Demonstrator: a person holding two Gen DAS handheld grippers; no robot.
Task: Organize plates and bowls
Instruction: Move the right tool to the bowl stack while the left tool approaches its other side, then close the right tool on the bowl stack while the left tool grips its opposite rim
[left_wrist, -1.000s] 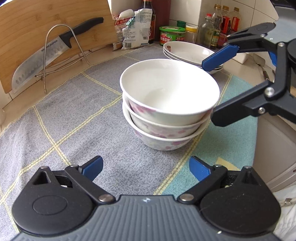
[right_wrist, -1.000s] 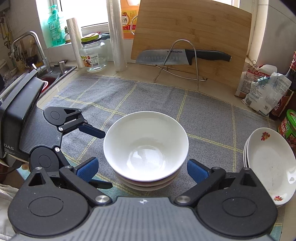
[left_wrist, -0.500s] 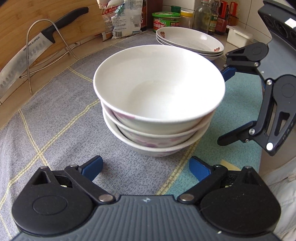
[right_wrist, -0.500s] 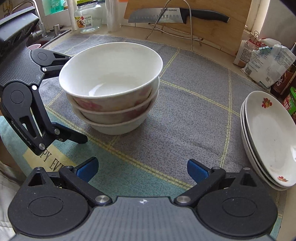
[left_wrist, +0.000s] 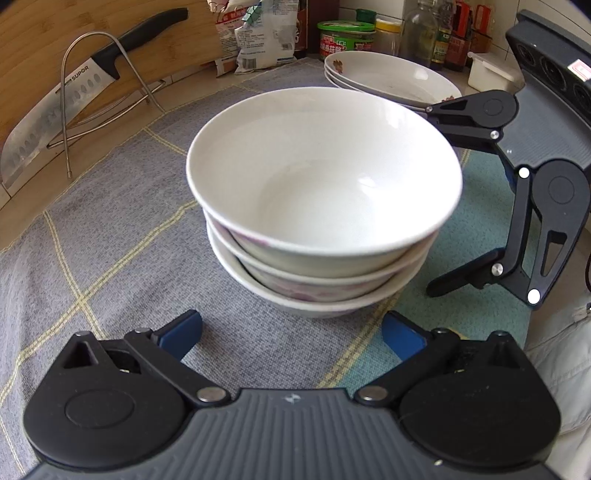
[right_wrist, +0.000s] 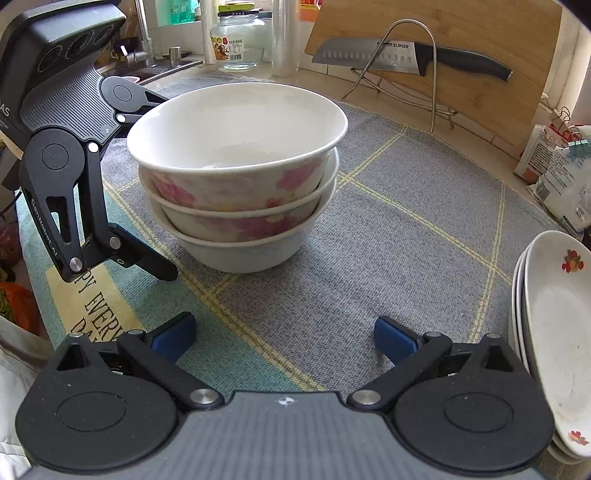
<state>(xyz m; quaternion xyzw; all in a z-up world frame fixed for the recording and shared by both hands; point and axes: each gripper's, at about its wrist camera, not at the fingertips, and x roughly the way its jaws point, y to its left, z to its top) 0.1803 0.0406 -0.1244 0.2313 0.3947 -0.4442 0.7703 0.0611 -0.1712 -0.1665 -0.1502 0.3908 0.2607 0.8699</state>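
Your left claw (left_wrist: 291, 332), jaws opening with nothing between them, faces the bowl stack (left_wrist: 321, 206) dead ahead near the desk's front edge; your right claw (right_wrist: 284, 332), open and empty, has it ahead-left, plates (right_wrist: 554, 325) right.

We see a kitchen counter covered with a grey checked cloth (right_wrist: 388, 229), which has thin yellow lines. At twelve o'clock in the right wrist view a bamboo cutting board (right_wrist: 480, 55) leans on the wall, with a knife (right_wrist: 406, 55) on a wire stand (right_wrist: 413, 62) before it. At eleven o'clock stand a glass jar (right_wrist: 236, 40) and a sink faucet (right_wrist: 142, 33). Daylight comes from there.
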